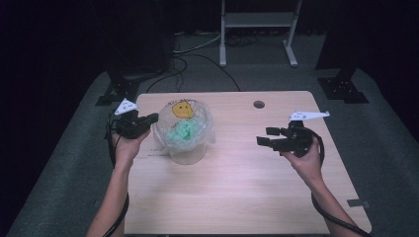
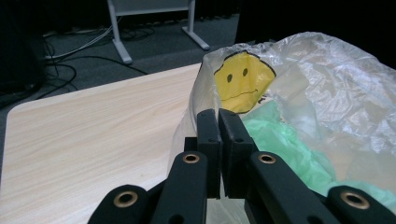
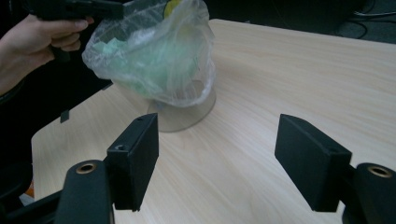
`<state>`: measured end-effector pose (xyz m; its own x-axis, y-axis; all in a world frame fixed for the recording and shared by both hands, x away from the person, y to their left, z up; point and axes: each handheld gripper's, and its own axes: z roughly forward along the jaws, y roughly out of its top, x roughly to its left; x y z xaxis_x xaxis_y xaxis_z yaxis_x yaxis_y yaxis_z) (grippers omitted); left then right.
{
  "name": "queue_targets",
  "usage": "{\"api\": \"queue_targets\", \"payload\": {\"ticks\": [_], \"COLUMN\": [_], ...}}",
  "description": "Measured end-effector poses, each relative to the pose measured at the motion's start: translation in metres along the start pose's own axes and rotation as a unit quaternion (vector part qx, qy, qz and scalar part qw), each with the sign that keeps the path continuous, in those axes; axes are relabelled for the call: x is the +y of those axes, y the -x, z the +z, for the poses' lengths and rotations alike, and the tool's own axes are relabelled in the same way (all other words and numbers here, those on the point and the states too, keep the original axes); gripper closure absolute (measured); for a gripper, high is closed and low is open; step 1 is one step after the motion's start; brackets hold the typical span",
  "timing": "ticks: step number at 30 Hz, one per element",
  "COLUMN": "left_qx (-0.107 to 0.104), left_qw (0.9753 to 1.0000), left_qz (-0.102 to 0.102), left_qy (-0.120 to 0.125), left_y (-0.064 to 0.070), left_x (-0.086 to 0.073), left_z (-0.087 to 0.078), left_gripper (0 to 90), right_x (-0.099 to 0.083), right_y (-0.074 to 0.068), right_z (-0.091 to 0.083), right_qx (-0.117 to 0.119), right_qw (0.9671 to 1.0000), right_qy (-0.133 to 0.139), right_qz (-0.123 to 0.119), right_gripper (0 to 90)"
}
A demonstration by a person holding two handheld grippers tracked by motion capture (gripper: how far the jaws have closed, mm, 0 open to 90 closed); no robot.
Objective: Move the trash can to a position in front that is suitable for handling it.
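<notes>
Pale wood, high view: a light wooden table [image 1: 237, 187] carried a clear plastic bag [image 1: 184, 129] on its left half, toward the far edge.
Bag, high view: it was printed with a yellow smiley face [image 1: 182, 109], held something green [image 1: 181, 131], and sat over a clear round container [image 1: 188, 155].
Left gripper, high view: the left gripper [image 1: 148, 119] met the bag's left rim, jaws clenched together.
Right gripper, high view: the right gripper [image 1: 264, 136] hung over the table's right half, well apart from the bag, jaws parted.
Left gripper view: the left gripper [image 2: 218, 119] had both jaws pressed together on the edge of the plastic bag [image 2: 327, 88]; the smiley face [image 2: 243, 81] lay just beyond the tips, green stuff [image 2: 285, 140] to the right.
Right gripper view: the right gripper [image 3: 217, 140] stood released, jaws wide with bare table [image 3: 289, 74] between them; the plastic bag [image 3: 159, 56] was ahead, the other hand [image 3: 32, 44] and its gripper [image 3: 119, 8] pinching the bag's top edge.
</notes>
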<state>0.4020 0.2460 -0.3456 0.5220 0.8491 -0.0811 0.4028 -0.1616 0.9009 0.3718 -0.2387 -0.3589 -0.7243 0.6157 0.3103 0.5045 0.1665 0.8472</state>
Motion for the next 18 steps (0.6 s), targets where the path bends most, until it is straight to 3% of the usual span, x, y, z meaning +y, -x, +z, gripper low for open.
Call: {"api": "queue_targets", "payload": {"ticks": [11, 18], "left_qx": [-0.005, -0.009], "left_qw": [0.9999, 0.9999], "left_qz": [-0.002, -0.004], "left_qy": [0.009, 0.012], "left_y": [0.0, 0.001], "left_x": [0.0, 0.001], "left_z": [-0.005, -0.005], "left_gripper": [89.1, 89.2], "right_x": [0.046, 0.067], "right_y": [-0.016, -0.023], "right_z": [0.047, 0.079], "right_qx": [0.007, 0.011], "right_qw": [1.0, 0.9999], "right_qy": [-0.001, -0.006], "right_qz": [-0.005, 0.005], "right_gripper": [28.7, 28.6]}}
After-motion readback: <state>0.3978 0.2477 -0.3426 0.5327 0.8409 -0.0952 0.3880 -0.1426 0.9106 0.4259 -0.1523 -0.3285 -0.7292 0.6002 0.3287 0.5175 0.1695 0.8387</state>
